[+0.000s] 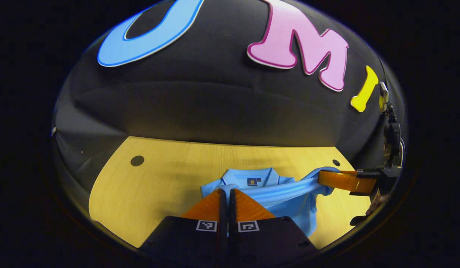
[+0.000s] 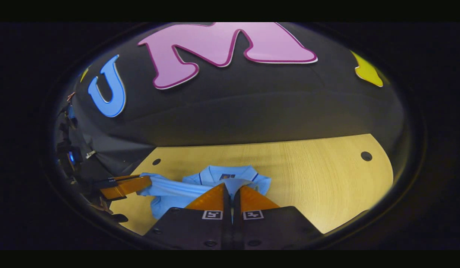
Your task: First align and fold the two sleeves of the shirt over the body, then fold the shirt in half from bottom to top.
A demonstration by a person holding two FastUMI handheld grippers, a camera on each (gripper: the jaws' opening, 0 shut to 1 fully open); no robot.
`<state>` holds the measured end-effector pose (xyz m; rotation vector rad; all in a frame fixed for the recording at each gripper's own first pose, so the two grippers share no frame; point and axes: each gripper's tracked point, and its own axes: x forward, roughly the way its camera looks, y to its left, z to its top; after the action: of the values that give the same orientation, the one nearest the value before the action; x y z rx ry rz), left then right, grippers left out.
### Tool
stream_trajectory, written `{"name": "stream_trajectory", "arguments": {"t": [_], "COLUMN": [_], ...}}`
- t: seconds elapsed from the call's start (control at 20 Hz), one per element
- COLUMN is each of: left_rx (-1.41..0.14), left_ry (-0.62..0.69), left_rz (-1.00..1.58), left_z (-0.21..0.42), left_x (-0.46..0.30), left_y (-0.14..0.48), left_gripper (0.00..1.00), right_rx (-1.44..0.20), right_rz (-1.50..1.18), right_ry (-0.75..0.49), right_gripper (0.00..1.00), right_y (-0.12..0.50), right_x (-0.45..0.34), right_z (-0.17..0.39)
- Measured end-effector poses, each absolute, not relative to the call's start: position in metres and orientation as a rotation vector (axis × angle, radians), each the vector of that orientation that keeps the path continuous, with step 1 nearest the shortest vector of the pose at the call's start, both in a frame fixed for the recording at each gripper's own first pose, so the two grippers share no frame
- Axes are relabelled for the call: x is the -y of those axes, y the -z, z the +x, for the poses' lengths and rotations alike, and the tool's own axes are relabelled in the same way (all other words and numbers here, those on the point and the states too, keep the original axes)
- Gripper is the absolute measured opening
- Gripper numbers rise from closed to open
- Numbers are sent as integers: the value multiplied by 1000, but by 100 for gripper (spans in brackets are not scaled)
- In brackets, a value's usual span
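Light blue shirt (image 1: 274,193) lifted by its hem over a wooden table (image 1: 159,178), both grippers clenched on cloth.

Left gripper (image 1: 227,190) at 6 o'clock in the left gripper view, fingers pressed together on a blue edge; right gripper (image 1: 326,178) off at 3 o'clock, pinching the same stretched band. Right gripper (image 2: 232,186) at 6 o'clock in the right gripper view, likewise clamped on fabric; left gripper (image 2: 138,183) at 9 o'clock. Collar (image 2: 226,172) toward 12 o'clock, flat on the table (image 2: 319,178). Sleeves probably tucked under, hard to tell.

1 shirt (image 1: 289,208); 2 hand-held grippers; 1 table (image 1: 159,178)
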<state>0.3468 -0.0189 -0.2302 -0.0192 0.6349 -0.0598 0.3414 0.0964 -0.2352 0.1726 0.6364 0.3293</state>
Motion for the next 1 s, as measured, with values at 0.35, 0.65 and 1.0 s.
{"name": "stream_trajectory", "arguments": {"t": [0.35, 0.65, 1.0], "left_rx": [-654, -679, -621], "left_ry": [57, 39, -29], "left_rz": [-74, -95, -16], "left_z": [418, 458, 459], "left_x": [2, -9, -32], "left_y": [278, 316, 302], "left_gripper": [6, 6, 41], "right_rx": [-624, -660, -655], "right_rz": [129, 116, 55], "right_ry": [-330, -298, -266], "right_gripper": [0, 0, 16], "right_y": [272, 317, 326], "right_x": [-107, -112, -92], "right_z": [409, 438, 434]}}
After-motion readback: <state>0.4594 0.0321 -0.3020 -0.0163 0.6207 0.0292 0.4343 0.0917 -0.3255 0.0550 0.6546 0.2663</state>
